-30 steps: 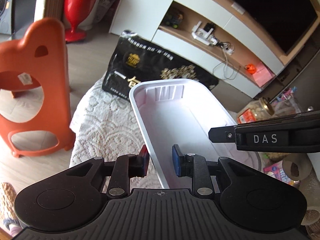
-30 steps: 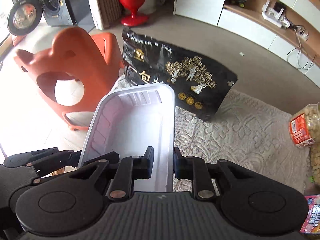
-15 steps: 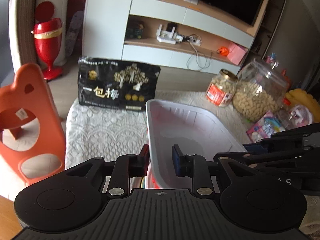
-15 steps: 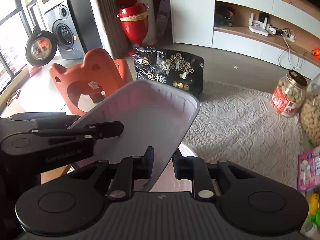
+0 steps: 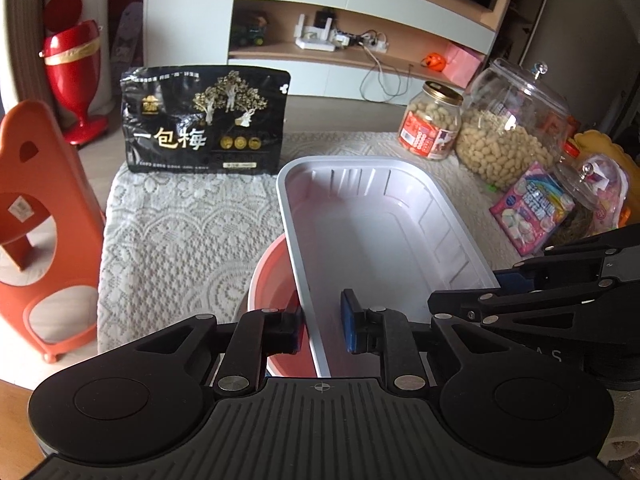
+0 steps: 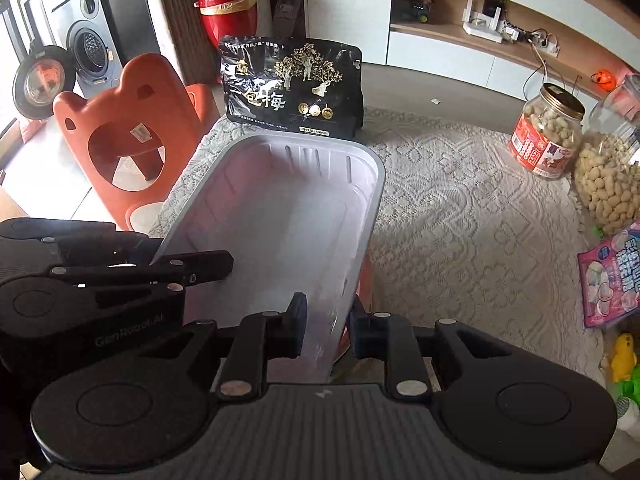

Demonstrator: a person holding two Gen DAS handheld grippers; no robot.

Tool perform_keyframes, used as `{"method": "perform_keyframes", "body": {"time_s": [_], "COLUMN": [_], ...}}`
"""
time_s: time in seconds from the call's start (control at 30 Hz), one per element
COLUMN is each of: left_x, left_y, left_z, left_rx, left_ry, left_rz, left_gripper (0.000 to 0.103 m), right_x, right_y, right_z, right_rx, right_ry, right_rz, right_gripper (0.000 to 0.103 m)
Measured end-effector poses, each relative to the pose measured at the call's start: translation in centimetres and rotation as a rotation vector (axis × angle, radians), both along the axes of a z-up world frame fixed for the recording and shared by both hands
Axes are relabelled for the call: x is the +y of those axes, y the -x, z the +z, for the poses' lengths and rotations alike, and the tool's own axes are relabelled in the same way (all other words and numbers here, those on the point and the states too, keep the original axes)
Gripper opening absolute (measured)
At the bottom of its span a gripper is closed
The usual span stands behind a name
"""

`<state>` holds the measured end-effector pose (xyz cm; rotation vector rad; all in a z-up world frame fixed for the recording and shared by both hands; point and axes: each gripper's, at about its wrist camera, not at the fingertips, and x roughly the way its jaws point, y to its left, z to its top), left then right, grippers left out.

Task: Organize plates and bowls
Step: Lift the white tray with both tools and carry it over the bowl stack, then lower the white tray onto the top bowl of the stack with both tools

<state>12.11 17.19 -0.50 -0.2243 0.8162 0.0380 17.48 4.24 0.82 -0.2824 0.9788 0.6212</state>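
Compared with a second ago, the white tray (image 5: 384, 240) has come down from a steep tilt over the floor and levelled out; it now sits low over the lace-covered tabletop (image 5: 180, 240), with the black snack bag (image 5: 204, 120) standing upright just beyond its far end. A red bowl (image 5: 276, 280), unseen at first, now shows right under the tray's near left edge.

The left claw (image 5: 320, 328) is narrowed onto the tray's left rim, one finger inside and one outside. The right claw (image 6: 326, 328) pinches the opposite long rim the same way.

The tray is a long, shallow, rounded rectangle of white plastic with ribbed walls, and nothing lies in it. It overlaps the red bowl, which peeks out on both sides; I cannot tell whether they touch. Right of the tray stand a peanut jar (image 5: 432, 124) and a big glass jar (image 5: 512, 128).
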Motion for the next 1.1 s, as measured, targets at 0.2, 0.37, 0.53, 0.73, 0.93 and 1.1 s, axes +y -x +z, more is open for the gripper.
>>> {"method": "perform_keyframes", "body": {"time_s": [0.2, 0.37, 0.53, 0.73, 0.93, 1.1], "left_x": [0.0, 0.0, 0.6, 1.6, 2.2, 2.7], "left_y": [-0.1, 0.0, 0.4, 0.8, 0.7, 0.3], "left_z": [0.0, 0.5, 1.4, 2.6, 2.3, 1.4], "left_rx": [-0.006, -0.008, -0.027, -0.042, -0.026, -0.001], "left_ry": [0.012, 0.003, 0.032, 0.038, 0.068, 0.067], "left_rz": [0.003, -0.005, 0.003, 0.031, 0.043, 0.067], "left_gripper": [0.022, 0.022, 0.022, 0.024, 0.023, 0.021], "right_x": [-1.0, -2.2, -3.9, -5.4, -4.3, -2.2], "right_y": [-0.1, -0.6, -1.9, -3.2, -3.4, -2.9], "right_z": [0.7, 1.6, 1.8, 1.1, -0.6, -0.3], "right_rx": [-0.004, -0.007, 0.013, 0.040, 0.132, 0.066], "right_ry": [-0.021, -0.076, -0.152, -0.197, -0.197, -0.165], "right_rz": [0.003, -0.020, -0.101, -0.152, -0.138, -0.112], "right_gripper": [0.022, 0.032, 0.035, 0.035, 0.025, 0.022]}}
